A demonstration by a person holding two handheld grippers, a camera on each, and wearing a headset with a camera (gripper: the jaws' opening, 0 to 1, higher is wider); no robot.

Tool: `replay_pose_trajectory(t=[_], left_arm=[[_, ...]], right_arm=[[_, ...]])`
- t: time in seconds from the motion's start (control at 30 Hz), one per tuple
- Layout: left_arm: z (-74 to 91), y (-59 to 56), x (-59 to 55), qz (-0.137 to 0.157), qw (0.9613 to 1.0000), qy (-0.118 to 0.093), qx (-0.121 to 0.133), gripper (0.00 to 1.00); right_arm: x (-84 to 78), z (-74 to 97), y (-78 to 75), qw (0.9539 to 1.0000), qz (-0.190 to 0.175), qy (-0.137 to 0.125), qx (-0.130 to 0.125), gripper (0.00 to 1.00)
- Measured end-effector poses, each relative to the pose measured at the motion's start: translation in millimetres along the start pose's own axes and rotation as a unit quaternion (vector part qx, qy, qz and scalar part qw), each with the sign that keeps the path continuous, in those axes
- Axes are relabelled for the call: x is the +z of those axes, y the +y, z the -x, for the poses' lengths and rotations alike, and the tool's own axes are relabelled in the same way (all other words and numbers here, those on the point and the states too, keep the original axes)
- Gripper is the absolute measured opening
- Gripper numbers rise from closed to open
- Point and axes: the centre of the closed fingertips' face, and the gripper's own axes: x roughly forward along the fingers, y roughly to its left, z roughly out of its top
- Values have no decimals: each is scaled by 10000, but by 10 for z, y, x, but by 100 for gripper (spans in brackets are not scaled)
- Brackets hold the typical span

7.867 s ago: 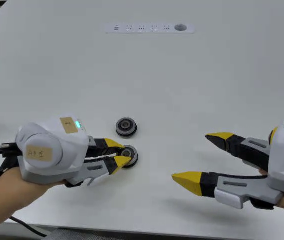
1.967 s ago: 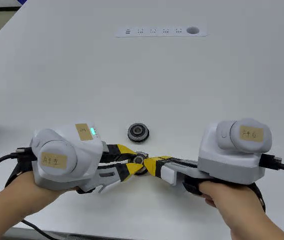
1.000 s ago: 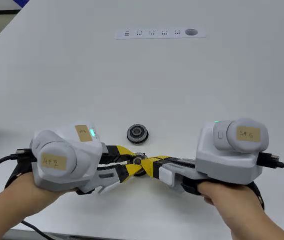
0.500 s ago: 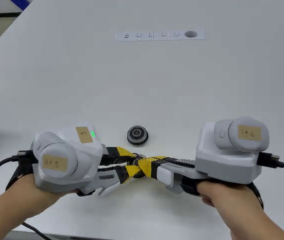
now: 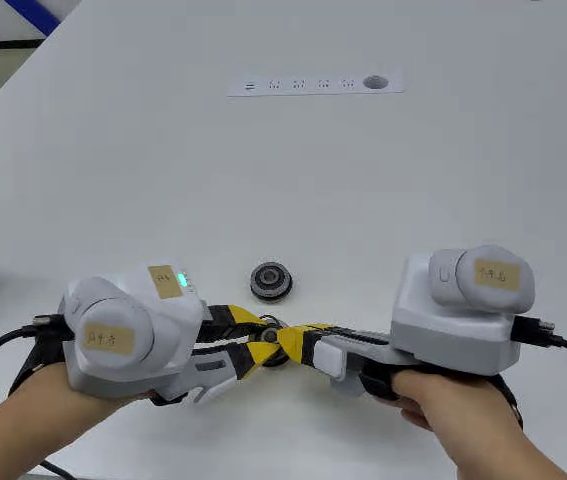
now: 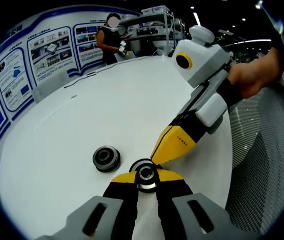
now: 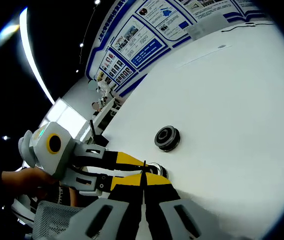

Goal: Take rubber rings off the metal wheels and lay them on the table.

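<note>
Now left gripper point(image 5: 252, 338) jaws pinch 1 metal wheel point(image 6: 146, 174) low over the white table point(image 5: 383, 190), right gripper point(image 5: 291, 341) jaws pressed together at its rim, 2nd wheel point(image 5: 271, 281) lying nearby.

Free wheel point(image 5: 271, 281) on table point(image 5: 413, 180), just behind the held wheel point(image 6: 146, 176)

Your table point(image 5: 363, 180) looks smooth, matt white. The wheel point(image 6: 146, 175) in your left gripper point(image 5: 260, 338) shows a shiny metal hub inside a dull black rubber ring point(image 6: 137, 165); the loose wheel point(image 5: 271, 281) looks alike. It and your right gripper point(image 5: 285, 337) have glossy white plastic shells, matt yellow tips and tan paper labels point(image 5: 166, 281).
</note>
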Motion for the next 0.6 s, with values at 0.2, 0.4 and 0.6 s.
replay_pose_trajectory(t=[0.2, 0.4, 0.6], left_arm=[[39, -4, -4, -226, 9997, 126, 2, 15], [163, -2, 15, -308, 9995, 10, 32, 18], [280, 71, 43, -166, 9996, -139, 203, 20]], right_arm=[[-6, -12, 19, 10000, -74, 1, 37, 1], [-8, -41, 80, 9997, -203, 3, 160, 2], [47, -29, 173, 9986, -380, -112, 352, 2]])
